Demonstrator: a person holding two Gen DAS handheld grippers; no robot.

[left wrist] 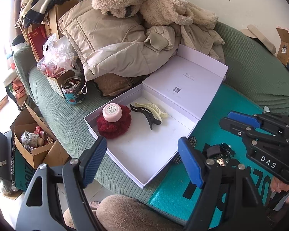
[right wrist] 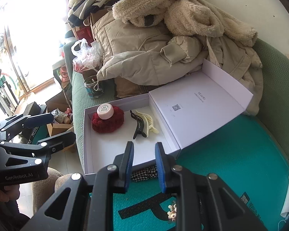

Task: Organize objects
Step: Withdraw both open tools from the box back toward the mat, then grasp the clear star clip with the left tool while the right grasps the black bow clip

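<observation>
An open white box (left wrist: 144,154) (right wrist: 98,150) lies on the green sofa. Inside it are a red fluffy scrunchie (left wrist: 113,125) (right wrist: 107,123) with a pink jar (left wrist: 112,112) (right wrist: 105,111) on top, a black hair clip (left wrist: 147,115) (right wrist: 137,125) and a cream hair clip (left wrist: 154,109) (right wrist: 149,124). My left gripper (left wrist: 142,163) is open and empty over the box's near edge. My right gripper (right wrist: 144,165) is open and empty above a checked scrunchie (right wrist: 144,173) (left wrist: 192,141) beside the box. Small hair accessories (left wrist: 219,154) (right wrist: 172,212) lie on the teal bag.
Beige jackets (left wrist: 125,38) are piled behind the box. A teal bag (right wrist: 231,163) covers the seat at right. A jar of trinkets (left wrist: 71,90) and a plastic bag (left wrist: 57,53) sit at left. Cardboard boxes (left wrist: 32,144) stand on the floor.
</observation>
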